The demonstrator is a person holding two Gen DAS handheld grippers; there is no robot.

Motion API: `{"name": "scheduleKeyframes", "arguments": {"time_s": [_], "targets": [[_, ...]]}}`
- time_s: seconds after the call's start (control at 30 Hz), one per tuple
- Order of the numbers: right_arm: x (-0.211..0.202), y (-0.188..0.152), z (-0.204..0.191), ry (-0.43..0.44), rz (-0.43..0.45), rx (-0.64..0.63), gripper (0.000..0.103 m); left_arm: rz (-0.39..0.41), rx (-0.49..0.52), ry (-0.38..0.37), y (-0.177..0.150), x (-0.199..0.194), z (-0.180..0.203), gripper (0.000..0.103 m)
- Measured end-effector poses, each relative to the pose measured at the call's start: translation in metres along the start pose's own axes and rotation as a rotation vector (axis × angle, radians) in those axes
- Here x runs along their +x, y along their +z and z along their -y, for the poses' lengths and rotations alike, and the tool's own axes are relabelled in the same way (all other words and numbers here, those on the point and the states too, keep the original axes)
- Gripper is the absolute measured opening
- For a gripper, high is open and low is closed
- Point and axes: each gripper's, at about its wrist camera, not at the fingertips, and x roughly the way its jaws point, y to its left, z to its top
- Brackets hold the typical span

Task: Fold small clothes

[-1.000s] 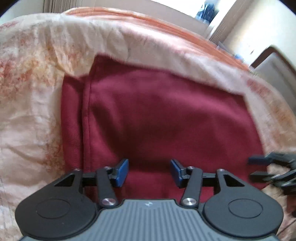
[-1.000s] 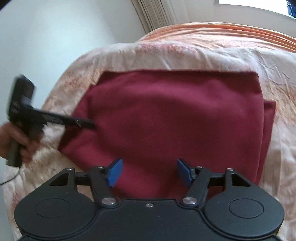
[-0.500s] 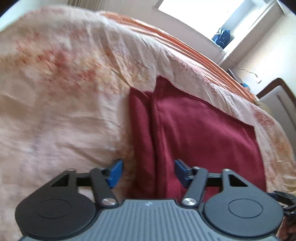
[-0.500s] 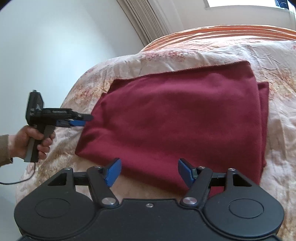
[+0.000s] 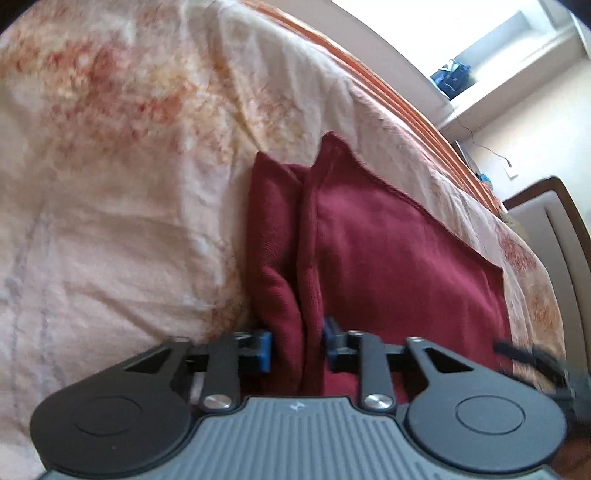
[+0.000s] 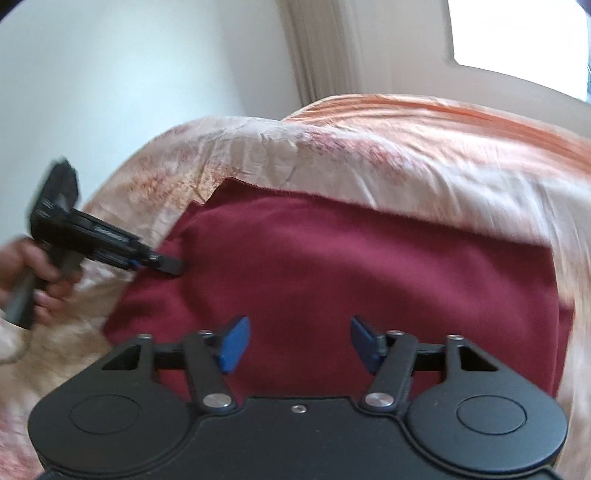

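Note:
A dark red folded garment [image 5: 388, 258] lies flat on the bed. In the left wrist view my left gripper [image 5: 297, 347] has closed on the garment's bunched left edge, with cloth pinched between the blue pads. In the right wrist view the garment [image 6: 369, 266] spreads ahead, and my right gripper [image 6: 297, 343] is open and empty over its near edge. The left gripper [image 6: 162, 264] shows there at the garment's left edge, held by a hand.
A cream and orange floral bedspread [image 5: 110, 184] covers the bed. A wooden headboard [image 5: 554, 229] stands at the right. A pale wall [image 6: 110, 74], curtain [image 6: 317, 48] and window [image 6: 517, 33] lie beyond the bed.
My left gripper moved left to the garment's edge and closed on it. My right gripper stayed open and shifted closer over the garment.

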Motion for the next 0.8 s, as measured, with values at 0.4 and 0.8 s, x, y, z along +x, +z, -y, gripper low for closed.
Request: {"name": "scheduleKeyframes", "arguments": {"time_s": [0.4,0.8], "targets": [[0.084,0.014,0.001,-0.052,-0.158,-0.249,0.018,0.026,0.082,-0.002,0.01,-0.021,0.041,0.015],[-0.004,-0.043,0.026,0.037,0.076,0.217,0.026,0.028,0.243,0.027,0.027,-0.029,0.159,0.015]]}}
